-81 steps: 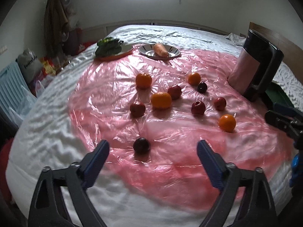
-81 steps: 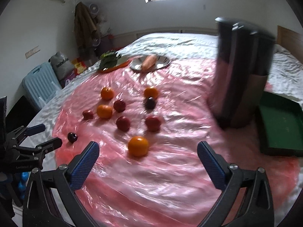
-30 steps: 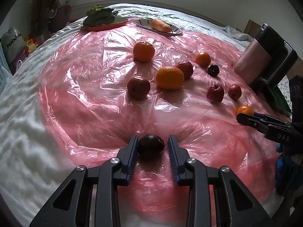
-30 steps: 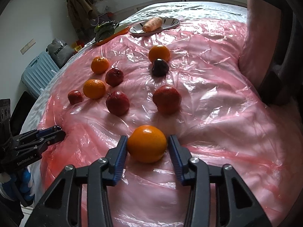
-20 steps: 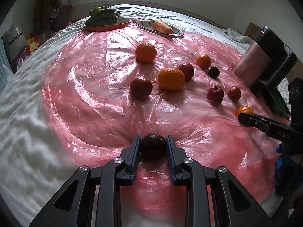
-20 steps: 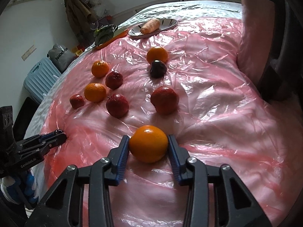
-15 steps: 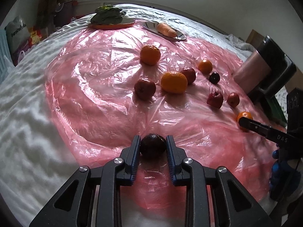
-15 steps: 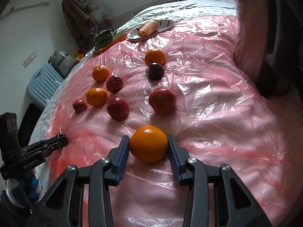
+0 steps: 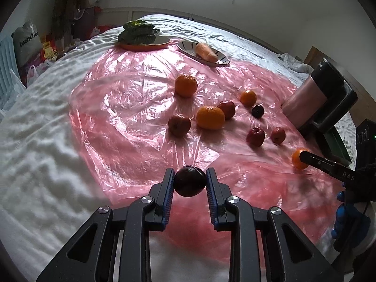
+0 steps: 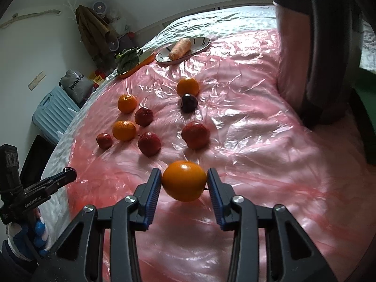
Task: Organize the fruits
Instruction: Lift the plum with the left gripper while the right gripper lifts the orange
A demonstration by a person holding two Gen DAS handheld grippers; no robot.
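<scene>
My left gripper (image 9: pixel 189 184) has its fingers clamped on a dark plum (image 9: pixel 189 184) — just above the pink plastic sheet (image 9: pixel 122 108) on the bed. My right gripper (image 10: pixel 184 182) pinches an orange (image 10: pixel 184 180), jaws just closed, other fruit lying beyond.

Bare pink plastic sheet (image 9: pixel 122 108) left of clustered fruit (image 9: pixel 209 118); tall dark container (image 10: pixel 312 54) blocking right.

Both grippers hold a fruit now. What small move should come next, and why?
Probably lift both a little higher. The left gripper pinches the dark plum and the right gripper the orange, each barely above the pink plastic sheet.
</scene>
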